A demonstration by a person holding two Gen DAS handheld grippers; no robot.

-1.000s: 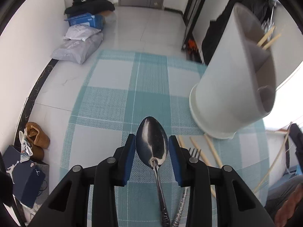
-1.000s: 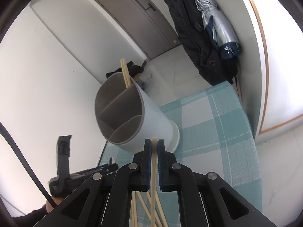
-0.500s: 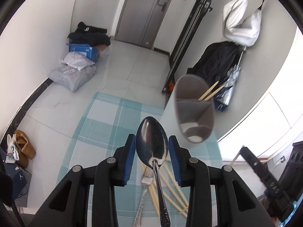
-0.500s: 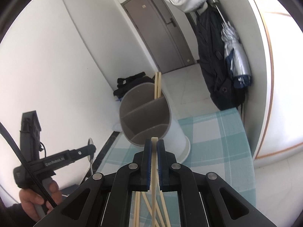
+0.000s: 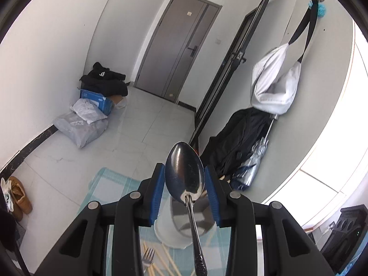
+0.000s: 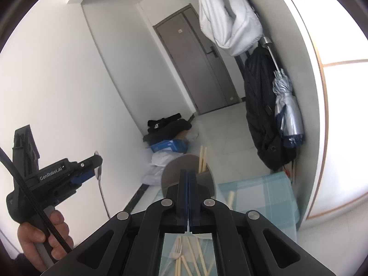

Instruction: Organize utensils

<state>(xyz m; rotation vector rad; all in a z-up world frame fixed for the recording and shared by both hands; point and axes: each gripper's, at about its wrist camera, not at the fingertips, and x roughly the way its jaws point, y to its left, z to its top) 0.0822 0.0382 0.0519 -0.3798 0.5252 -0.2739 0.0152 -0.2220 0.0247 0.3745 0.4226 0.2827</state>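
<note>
The desk, covered by a teal and white checked cloth, carries a white utensil holder with a grey divided inside; in the right wrist view the holder stands just beyond the fingertips, and two wooden chopsticks stand upright in its far right compartment. On the cloth in front of the holder lie several loose chopsticks and a fork, close together; the left wrist view shows the same fork just left of the loose chopsticks, nearer the camera than the holder. One more chopstick shows just right of the holder, beside the right hand-held gripper; whether it is held or rests on anything cannot be told. The left hand-held gripper is partly open, its blue pads pressed against the two edges of the bowl of a metal spoon, which it grips with the bowl pointing forward and the handle trailing back toward the camera, above the holder. In the right wrist view this left hand-held gripper is to the left of the holder, carried by a person's hand, with the spoon hanging from its tip. The right hand-held gripper is fully closed, its blue pads meeting with nothing visible between them.
</note>
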